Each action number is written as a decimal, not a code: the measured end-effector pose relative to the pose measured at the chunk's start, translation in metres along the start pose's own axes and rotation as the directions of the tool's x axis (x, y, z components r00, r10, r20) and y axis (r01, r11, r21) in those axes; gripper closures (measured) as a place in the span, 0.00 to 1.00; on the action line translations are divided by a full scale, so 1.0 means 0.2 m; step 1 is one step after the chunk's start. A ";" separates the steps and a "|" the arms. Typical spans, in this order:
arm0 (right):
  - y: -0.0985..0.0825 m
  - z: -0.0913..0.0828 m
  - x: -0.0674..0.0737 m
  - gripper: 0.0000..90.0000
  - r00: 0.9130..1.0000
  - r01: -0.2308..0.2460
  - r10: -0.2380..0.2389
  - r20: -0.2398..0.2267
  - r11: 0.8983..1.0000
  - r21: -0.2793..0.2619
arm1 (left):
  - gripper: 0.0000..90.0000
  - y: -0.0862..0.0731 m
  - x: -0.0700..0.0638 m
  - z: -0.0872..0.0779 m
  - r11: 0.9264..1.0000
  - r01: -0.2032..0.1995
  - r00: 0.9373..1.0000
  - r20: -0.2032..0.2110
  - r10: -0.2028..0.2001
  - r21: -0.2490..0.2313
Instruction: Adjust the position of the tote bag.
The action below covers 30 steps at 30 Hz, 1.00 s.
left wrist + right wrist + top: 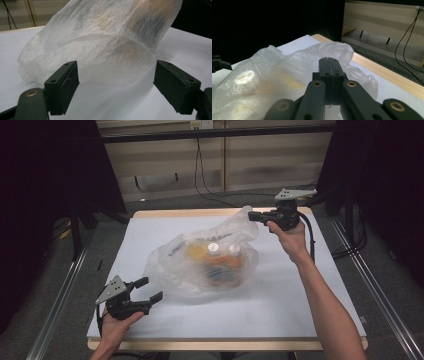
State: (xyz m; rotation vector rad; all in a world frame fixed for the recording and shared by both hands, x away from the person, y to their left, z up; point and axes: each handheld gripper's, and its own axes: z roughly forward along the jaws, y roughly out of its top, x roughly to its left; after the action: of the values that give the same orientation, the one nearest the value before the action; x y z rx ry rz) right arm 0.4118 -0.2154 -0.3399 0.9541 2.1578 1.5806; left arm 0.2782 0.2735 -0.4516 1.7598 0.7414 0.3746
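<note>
Diagonally, plastic bag (202,260) stretches toward right tongs (254,216)

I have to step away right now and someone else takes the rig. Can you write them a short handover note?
Left tongs: open, nothing between the jaws, at the near left of the table, facing the plastic bag.
Right tongs: shut at the bag's raised far edge; whether they pinch the film cannot be told.
The bag lies mid-table, holding white-capped bottles and orange items.
Done: bag edge lifted at the far right.
Left: likely bring the left tongs to the bag's near side to open or steady it.
</note>
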 end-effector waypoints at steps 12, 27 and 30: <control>0.10 -0.08 0.05 1.00 1.000 0.020 -0.021 -0.013 0.997 -0.078 | 0.30 0.08 0.06 -0.03 0.999 0.041 0.998 -0.037 -0.042 -0.014; 0.10 -0.23 0.14 1.00 0.999 0.035 -0.038 -0.022 0.990 -0.139 | 0.41 0.22 0.12 0.04 0.999 0.009 1.000 -0.015 -0.009 -0.035; 0.09 -0.27 0.15 1.00 0.999 0.042 -0.045 -0.017 0.988 -0.149 | 0.50 0.23 0.15 0.06 0.999 0.002 1.000 -0.005 -0.002 -0.035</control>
State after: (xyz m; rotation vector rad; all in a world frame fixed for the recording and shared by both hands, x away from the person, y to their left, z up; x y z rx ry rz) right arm 0.3634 -0.2322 -0.2999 0.8422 2.0265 1.7098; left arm 0.3219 0.2762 -0.4155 1.7260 0.7361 0.3881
